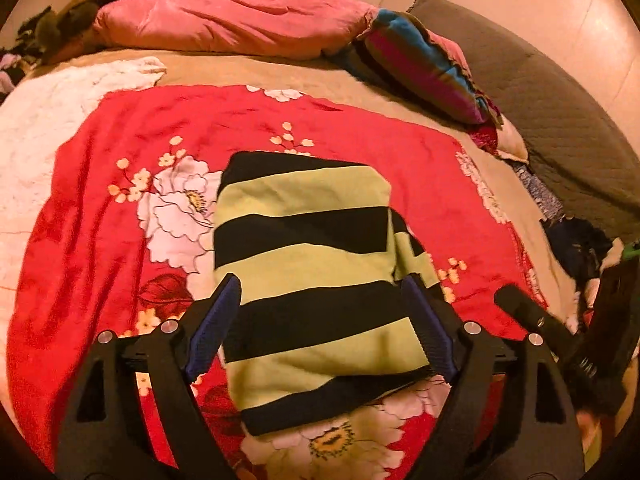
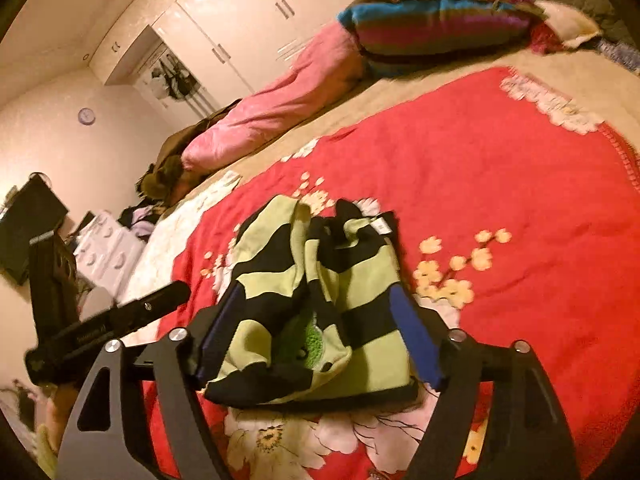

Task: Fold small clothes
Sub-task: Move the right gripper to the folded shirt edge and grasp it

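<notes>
Left tongs (image 1: 320, 332) spread apart, blue pads (image 1: 214, 334) flanking the folded striped garment (image 1: 308, 264) without pinching it; right tongs (image 2: 316, 332) likewise apart, straddling the same bundle where it lies on the red floral blanket (image 1: 100, 208) atop the bed (image 1: 248, 68). Risk judged: near edge looks loose and bunched, green lining showing, so lifting away with a pad snagged on cloth could drag the fold open. Second risk: soft bedding under it, bundle may slump or unroll.
</notes>
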Demonstrator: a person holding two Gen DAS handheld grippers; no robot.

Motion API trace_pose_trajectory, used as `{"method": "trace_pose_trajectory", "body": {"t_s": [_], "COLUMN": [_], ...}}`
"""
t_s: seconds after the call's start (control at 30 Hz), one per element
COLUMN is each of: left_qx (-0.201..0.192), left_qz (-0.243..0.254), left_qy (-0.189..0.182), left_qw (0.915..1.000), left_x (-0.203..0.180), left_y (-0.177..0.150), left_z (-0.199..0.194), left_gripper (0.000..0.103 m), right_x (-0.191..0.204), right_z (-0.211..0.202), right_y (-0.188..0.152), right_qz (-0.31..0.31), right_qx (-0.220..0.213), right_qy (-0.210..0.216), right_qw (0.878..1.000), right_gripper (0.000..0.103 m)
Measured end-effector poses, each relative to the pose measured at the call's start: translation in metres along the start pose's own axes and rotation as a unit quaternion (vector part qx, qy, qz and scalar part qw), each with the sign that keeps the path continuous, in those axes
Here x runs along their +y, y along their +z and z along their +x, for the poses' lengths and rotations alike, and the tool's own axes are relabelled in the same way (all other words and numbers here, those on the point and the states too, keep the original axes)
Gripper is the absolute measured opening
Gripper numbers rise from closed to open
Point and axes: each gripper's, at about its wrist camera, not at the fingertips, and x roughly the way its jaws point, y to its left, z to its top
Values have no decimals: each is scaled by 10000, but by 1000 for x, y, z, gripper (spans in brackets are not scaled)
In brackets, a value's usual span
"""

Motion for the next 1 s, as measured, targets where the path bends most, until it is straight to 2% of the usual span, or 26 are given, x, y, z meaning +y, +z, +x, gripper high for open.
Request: {"method": "trace_pose_trajectory", "body": {"t_s": [0.1, 0.17, 0.33, 0.47, 0.6, 0.7, 0.83, 1.0], "left_qx": [4, 42, 217, 395, 423, 459, 461, 451], "left_qz": [169, 271, 290, 82, 83, 67, -20, -88], "left_qy": [219, 375, 663, 609, 599, 587, 531, 502], "left_qw": [9996, 9989, 9971, 9973, 9973, 9972, 9975, 9977], "left_x": [2, 5, 20, 32, 31, 30, 32, 33], "left_y": [-4, -7, -19, -29, -32, -35, -40, -42], "left_z": [2, 5, 20, 33, 38, 42, 45, 46], "left_gripper": [75, 75, 75, 79, 79, 79, 80, 80], "right_x": [-8, -7, 2, 7, 8, 12, 18, 22], "right_z": [15, 24, 49, 82, 115, 127, 136, 148], "right_y": [8, 15, 31, 46, 51, 48, 44, 41], "right_qz": [193, 223, 139, 132, 289, 203, -203, -572], "right_qx": [238, 359, 677, 1071, 1394, 1431, 1401, 1316], "right_qy": [214, 242, 186, 271, 428, 263, 2, 11], "right_qw": [9993, 9988, 9974, 9938, 9889, 9892, 9899, 9896], "right_gripper": [77, 81, 81, 81, 81, 81, 70, 50]}}
